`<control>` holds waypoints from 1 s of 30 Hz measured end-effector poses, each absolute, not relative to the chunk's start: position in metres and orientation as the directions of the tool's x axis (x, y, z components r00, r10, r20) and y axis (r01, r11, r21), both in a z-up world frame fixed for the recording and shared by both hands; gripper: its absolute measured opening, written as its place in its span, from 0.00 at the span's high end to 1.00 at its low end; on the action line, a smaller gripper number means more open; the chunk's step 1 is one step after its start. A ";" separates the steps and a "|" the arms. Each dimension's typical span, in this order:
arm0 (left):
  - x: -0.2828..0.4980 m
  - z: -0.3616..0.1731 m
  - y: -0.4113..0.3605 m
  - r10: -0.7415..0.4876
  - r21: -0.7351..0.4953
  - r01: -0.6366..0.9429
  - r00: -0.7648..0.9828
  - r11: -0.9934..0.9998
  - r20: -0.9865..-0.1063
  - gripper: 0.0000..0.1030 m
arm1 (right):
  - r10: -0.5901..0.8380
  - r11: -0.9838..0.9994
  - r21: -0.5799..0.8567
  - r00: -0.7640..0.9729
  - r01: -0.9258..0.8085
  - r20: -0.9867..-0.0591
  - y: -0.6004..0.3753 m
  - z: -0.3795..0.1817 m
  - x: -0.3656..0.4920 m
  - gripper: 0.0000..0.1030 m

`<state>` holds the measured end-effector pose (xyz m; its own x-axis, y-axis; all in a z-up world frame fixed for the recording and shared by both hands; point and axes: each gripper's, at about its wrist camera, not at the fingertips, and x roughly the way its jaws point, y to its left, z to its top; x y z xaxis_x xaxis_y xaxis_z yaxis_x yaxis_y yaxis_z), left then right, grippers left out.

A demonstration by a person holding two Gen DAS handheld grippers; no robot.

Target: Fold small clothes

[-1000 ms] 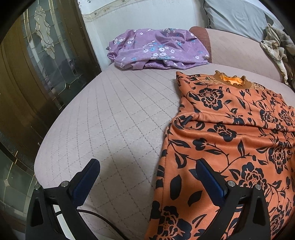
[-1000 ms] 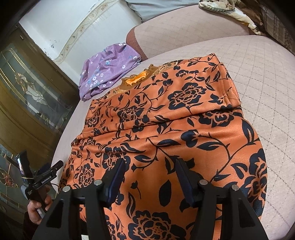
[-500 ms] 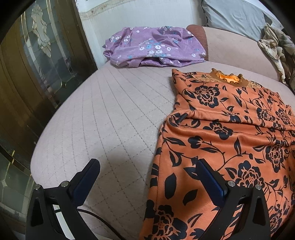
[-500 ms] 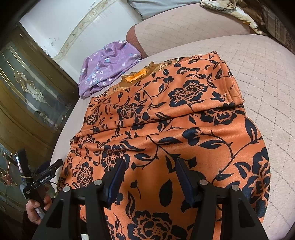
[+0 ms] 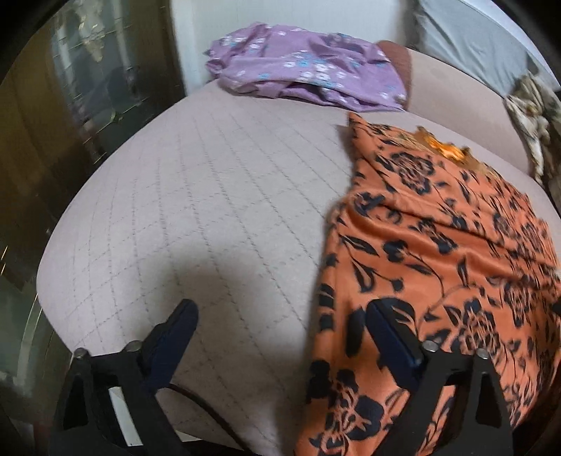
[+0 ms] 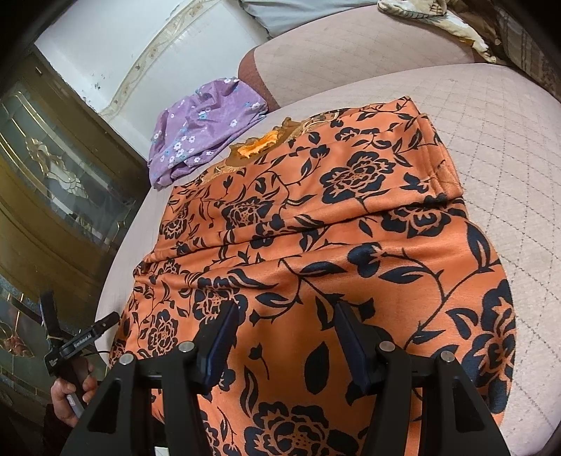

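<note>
The left tongs (image 5: 280,322) stand wide apart and have just been closing a little; nothing is pinched between them, one blue pad over the bare quilted cushion (image 5: 210,217) and the other over the left edge of the orange floral garment (image 5: 438,266), whose hem runs down between the two pads at about 5 o'clock in the left wrist view. Whether that pad touches the cloth cannot be told through the blur. The right tongs (image 6: 284,315) are about half open above the middle of the same orange floral garment (image 6: 315,245), with cloth showing in the gap but no pinch visible; whether the tips press on it cannot be told. The garment lies flat on the pinkish cushion (image 6: 508,158), its ruffled collar at 12 o'clock from the right tongs and a sleeve folded across its upper part toward 1 o'clock. Beyond the collar, at 11 o'clock, a purple flowered garment (image 6: 207,136) lies bunched near the white wall. At 8 o'clock in the right wrist view, a hand (image 6: 70,396) grips the handle of the other tool beside a glass-fronted cabinet (image 6: 52,168). A crumpled cream cloth (image 6: 438,17) sits at the far 1 o'clock edge.
</note>
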<state>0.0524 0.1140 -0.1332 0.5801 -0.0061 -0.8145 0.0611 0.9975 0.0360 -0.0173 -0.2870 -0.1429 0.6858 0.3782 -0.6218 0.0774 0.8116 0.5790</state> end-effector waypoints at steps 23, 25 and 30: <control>-0.014 -0.153 0.096 -0.317 -0.230 0.266 0.353 0.936 -0.880 0.49 | 0.271 0.789 0.544 0.633 0.286 -0.725 -0.365 -0.144 -0.128 0.34; -0.018 -0.153 0.100 -0.305 -0.222 0.255 0.359 0.941 -0.882 0.60 | 0.291 0.777 0.550 0.600 0.305 -0.745 -0.359 -0.153 -0.134 0.34; -0.014 -0.153 0.110 -0.323 -0.261 0.212 0.356 0.942 -0.877 0.74 | 0.249 0.827 0.456 0.513 0.329 -0.821 -0.321 -0.170 -0.131 0.34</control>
